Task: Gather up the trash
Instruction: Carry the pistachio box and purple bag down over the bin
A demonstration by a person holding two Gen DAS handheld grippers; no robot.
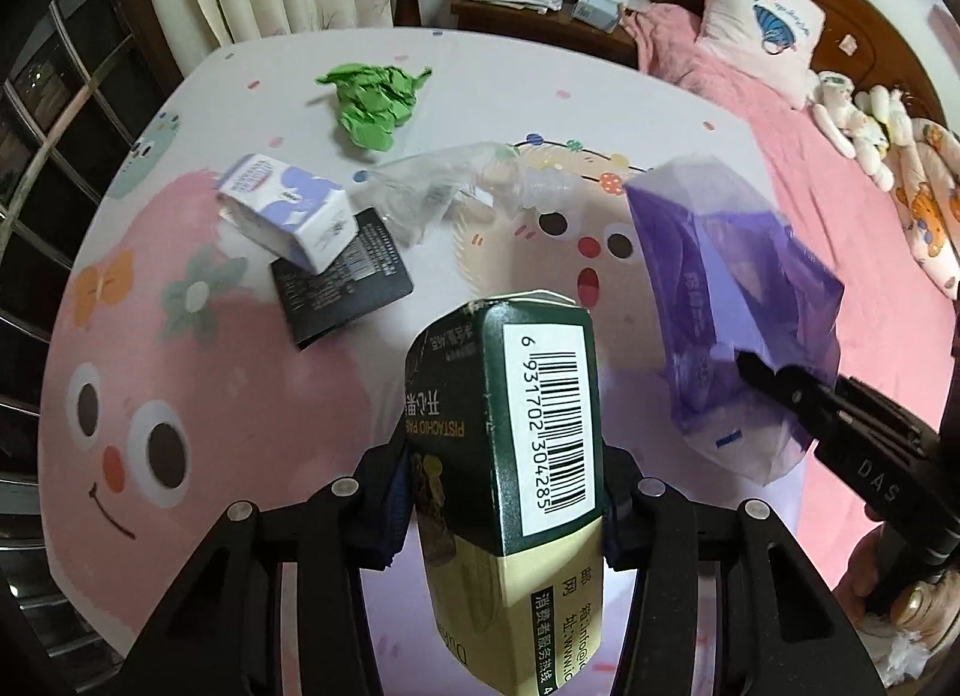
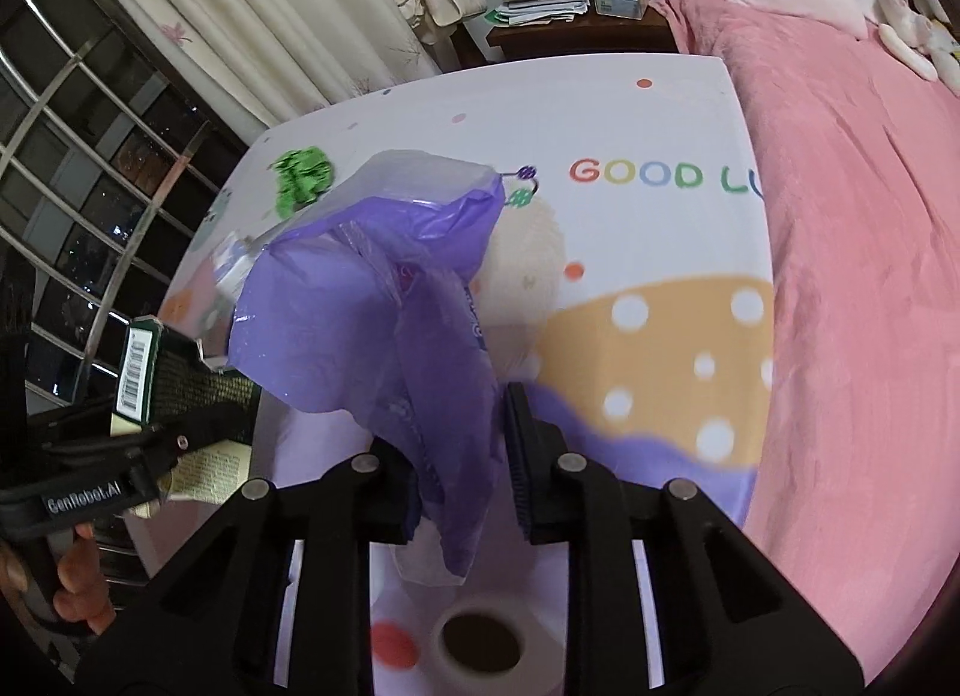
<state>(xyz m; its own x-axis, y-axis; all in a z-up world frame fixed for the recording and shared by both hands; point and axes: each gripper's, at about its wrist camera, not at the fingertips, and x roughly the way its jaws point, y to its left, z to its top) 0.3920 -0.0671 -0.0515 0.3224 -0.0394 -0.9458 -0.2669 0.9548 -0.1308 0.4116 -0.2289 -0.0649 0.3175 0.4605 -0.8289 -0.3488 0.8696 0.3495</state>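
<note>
My left gripper [image 1: 504,492] is shut on a dark green and cream pistachio carton [image 1: 528,456] and holds it above the table; it also shows in the right wrist view [image 2: 174,390]. My right gripper [image 2: 462,456] pinches the rim of a purple plastic bag [image 2: 372,300], which hangs open to the carton's right [image 1: 738,300]. On the cartoon tablecloth [image 1: 180,396] lie crumpled green paper [image 1: 372,102], a white-purple small box [image 1: 288,210], a black card [image 1: 342,282] under it and a crushed clear plastic bottle [image 1: 456,186].
A roll of tape [image 2: 480,642] lies on the table below my right gripper. A bed with a pink blanket [image 2: 858,276] borders the table on the right. A nightstand [image 1: 540,6] with papers stands behind. A window grille [image 2: 72,156] is at the left.
</note>
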